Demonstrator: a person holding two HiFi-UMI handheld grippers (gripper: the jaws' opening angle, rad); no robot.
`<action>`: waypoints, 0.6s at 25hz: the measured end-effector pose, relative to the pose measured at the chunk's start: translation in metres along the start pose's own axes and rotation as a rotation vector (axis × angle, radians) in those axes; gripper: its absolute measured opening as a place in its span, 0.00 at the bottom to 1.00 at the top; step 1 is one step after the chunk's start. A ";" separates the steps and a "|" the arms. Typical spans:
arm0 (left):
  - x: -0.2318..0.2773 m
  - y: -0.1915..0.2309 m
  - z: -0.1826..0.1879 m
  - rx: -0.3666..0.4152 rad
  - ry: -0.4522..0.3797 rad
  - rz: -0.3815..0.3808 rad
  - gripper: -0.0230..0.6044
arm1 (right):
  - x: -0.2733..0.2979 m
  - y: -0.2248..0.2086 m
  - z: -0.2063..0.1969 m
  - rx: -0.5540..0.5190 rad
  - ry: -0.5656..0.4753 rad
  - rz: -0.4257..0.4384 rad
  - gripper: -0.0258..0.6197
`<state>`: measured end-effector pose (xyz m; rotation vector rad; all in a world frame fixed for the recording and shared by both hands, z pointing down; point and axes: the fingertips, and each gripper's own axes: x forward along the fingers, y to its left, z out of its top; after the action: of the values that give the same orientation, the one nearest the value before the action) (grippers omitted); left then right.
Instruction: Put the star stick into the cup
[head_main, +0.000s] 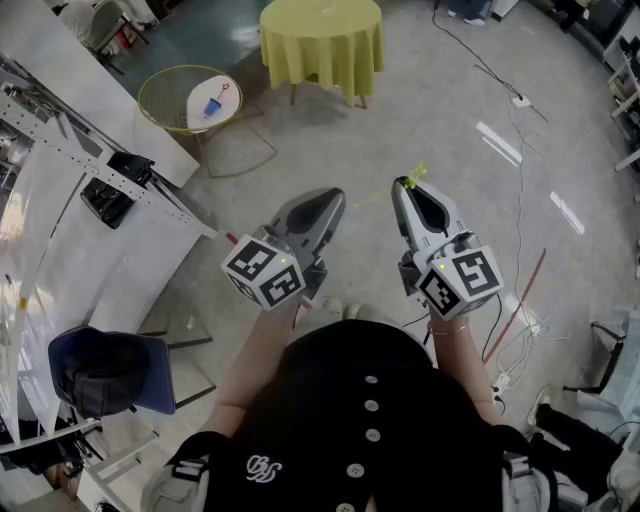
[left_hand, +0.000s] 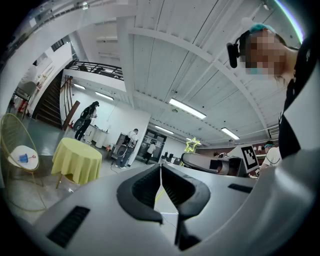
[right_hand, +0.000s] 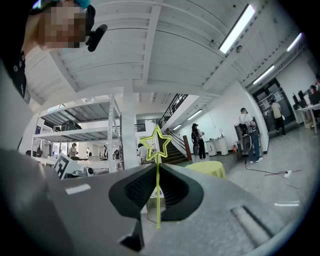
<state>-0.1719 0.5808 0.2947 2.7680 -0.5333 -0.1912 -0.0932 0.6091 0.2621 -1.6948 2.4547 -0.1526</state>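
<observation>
Between the jaws of the right tongs (right_hand: 157, 168) stands the thin yellow-green star stick with an outline star head (right_hand: 156, 145). The jaws are closed on its shaft about mid-length, with only the stick's own thickness between them. The stick's long axis runs crosswise to the tongs: in the right gripper view it is upright, star above the jaws and bare tail below. In the head view these tongs point level and away from the person, with the star just past their tip. The left tongs (left_hand: 161, 169) are pressed together with nothing in them, just beside the right pair.

No cup can be named with certainty. The likeliest candidate is a small blue object (head_main: 213, 106) on the white seat of a gold wire round chair (head_main: 160, 95). It lies ahead and to the left, well apart from both tongs. A red bit juts from it, and it is too small to tell whether its top is open. The left tongs are on the nearer side, but the stick is in the right pair. So I judge that the right hand must travel forward and leftward, then lower the tail over the mouth. A round bench draped in a yellow cloth (head_main: 322, 45) stands farther ahead, its top partly cut off by the frame edge.
</observation>
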 end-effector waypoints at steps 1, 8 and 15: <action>-0.001 0.001 0.000 -0.004 -0.005 0.006 0.07 | 0.002 0.000 0.001 -0.009 0.004 0.004 0.06; -0.003 0.012 -0.002 -0.014 -0.003 0.023 0.07 | 0.010 0.000 -0.001 -0.012 0.011 0.006 0.06; 0.000 0.016 -0.003 -0.003 0.017 0.010 0.07 | 0.015 -0.001 -0.003 0.002 0.007 0.000 0.06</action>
<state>-0.1765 0.5670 0.3025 2.7613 -0.5422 -0.1658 -0.0979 0.5941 0.2638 -1.6971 2.4586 -0.1617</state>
